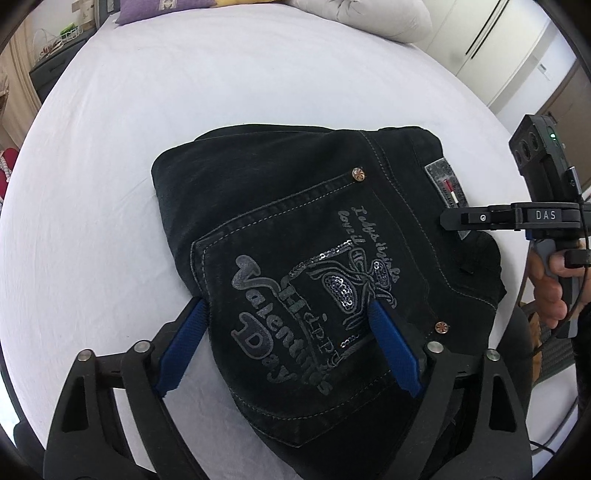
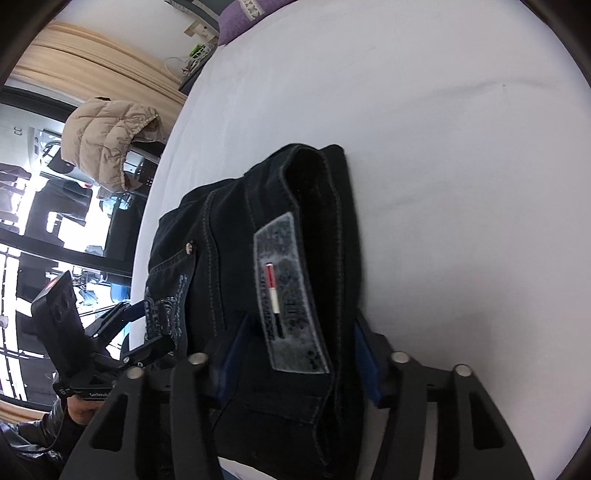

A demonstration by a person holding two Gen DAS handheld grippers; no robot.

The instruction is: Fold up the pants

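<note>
Black jeans (image 1: 295,229) lie folded into a compact bundle on the white bed, back pocket with a "Happy Valentine's Day" print facing up. My left gripper (image 1: 286,317) is open, its blue pads (image 1: 391,343) straddling the near corner of the bundle. My right gripper (image 2: 295,332) has its blue pads (image 2: 364,362) on either side of the waistband edge with the grey label (image 2: 288,295); the jaws stand wide around the thick fabric. The right gripper also shows in the left wrist view (image 1: 448,218) at the waistband side. The jeans fill the right wrist view (image 2: 229,240).
White bed sheet (image 1: 184,129) extends far ahead. A purple pillow (image 1: 162,9) and a white pillow (image 1: 362,14) lie at the head. A beige puffer jacket (image 2: 110,144) hangs beyond the bed's edge. White wardrobe doors (image 1: 491,37) stand at the right.
</note>
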